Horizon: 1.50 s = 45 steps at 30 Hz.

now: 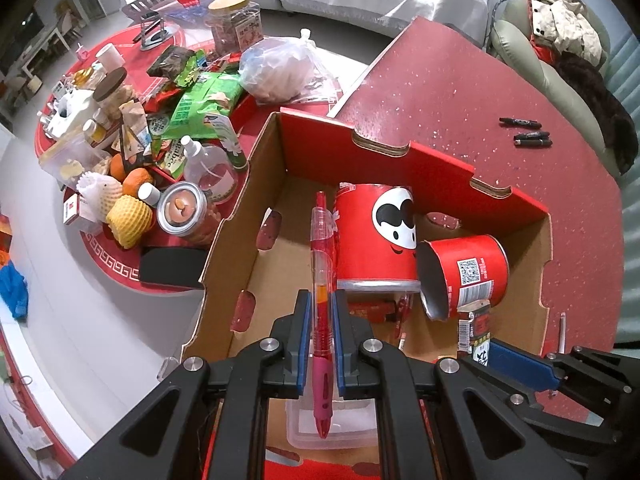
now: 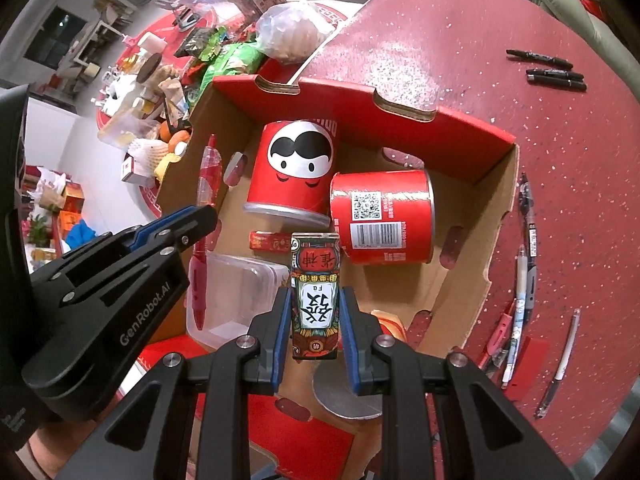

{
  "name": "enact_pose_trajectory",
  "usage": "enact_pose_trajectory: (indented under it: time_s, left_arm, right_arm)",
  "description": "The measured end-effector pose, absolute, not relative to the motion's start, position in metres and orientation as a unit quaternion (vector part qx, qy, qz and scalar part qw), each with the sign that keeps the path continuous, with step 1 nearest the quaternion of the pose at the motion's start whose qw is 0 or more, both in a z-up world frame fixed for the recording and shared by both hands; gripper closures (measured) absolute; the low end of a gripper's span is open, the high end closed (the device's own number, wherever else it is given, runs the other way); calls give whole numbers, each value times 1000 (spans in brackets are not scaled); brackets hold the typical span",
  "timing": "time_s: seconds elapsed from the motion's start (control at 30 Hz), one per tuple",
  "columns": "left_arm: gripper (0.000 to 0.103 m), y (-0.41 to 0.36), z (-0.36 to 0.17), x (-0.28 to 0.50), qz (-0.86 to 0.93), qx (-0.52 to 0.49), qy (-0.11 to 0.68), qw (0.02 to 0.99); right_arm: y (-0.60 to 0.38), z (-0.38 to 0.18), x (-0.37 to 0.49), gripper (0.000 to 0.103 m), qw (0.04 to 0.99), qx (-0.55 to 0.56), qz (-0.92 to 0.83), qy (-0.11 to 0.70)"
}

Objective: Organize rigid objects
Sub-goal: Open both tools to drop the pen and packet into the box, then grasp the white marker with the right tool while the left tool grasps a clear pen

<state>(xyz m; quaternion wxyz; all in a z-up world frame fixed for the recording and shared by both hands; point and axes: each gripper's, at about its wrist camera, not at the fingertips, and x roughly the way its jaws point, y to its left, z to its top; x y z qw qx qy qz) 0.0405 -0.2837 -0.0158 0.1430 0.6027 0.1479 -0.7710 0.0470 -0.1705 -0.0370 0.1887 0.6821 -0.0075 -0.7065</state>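
**Two items poised over the cardboard box**

The left gripper (image 1: pixel 320 300) is pinching a red pen (image 1: pixel 322 272) between its blue pads, pressed tight on the barrel. The pen's long axis runs along the fingers, its clip end jutting ahead of the fingertips and its pink grip end trailing back toward the wrist; held this way, it can likely be laid flat along the box's left wall.

The right gripper (image 2: pixel 316 308) is clamped on a small decorated card box (image 2: pixel 316 292), gripped by its narrow sides with its long axis also in line with the fingers, the top end projecting forward.

Both point steeply down into the open cardboard box (image 2: pixel 460 120) on the red surface (image 2: pixel 560 160). Ahead of the right gripper lie two red cans (image 2: pixel 296 168) on their sides, touching; just to its left sits a clear plastic container (image 2: pixel 236 296). More pens (image 2: pixel 524 280) wait outside the box, to the right.
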Motion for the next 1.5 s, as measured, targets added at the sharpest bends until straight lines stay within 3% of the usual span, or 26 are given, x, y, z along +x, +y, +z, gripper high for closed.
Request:
enact_pose_trajectory:
  time_s: [0.67, 0.73, 0.77, 0.8, 0.87, 0.9, 0.93, 1.13, 1.5]
  left_arm:
    - [92, -278, -39, 31, -762, 626, 121, 115]
    - [82, -277, -42, 31, -759, 631, 118, 109]
    - [63, -278, -43, 31, -756, 634, 118, 113]
    - [33, -280, -44, 31, -752, 637, 119, 120]
    - [9, -290, -45, 33, -748, 636, 139, 134]
    - [1, -292, -45, 34, -748, 633, 148, 133]
    - [1, -294, -42, 35, -750, 629, 159, 131]
    - [1, -285, -25, 34, -758, 619, 169, 116]
    - [1, -231, 5, 38, -756, 617, 214, 48]
  right_arm:
    - [-169, -59, 43, 77, 174, 700, -692, -22]
    - [-168, -59, 43, 73, 172, 700, -692, -22]
    - [-166, -59, 43, 71, 168, 701, -693, -20]
    - [-165, -59, 42, 69, 165, 702, -693, -20]
    - [-156, -55, 42, 53, 161, 700, -695, -26]
    - [-153, -52, 42, 47, 160, 697, -698, -28]
    - [-149, -48, 42, 36, 162, 694, -701, -28]
    - [-114, -13, 56, 23, 182, 657, -731, -34]
    - [57, -74, 86, 23, -25, 710, -697, -97]
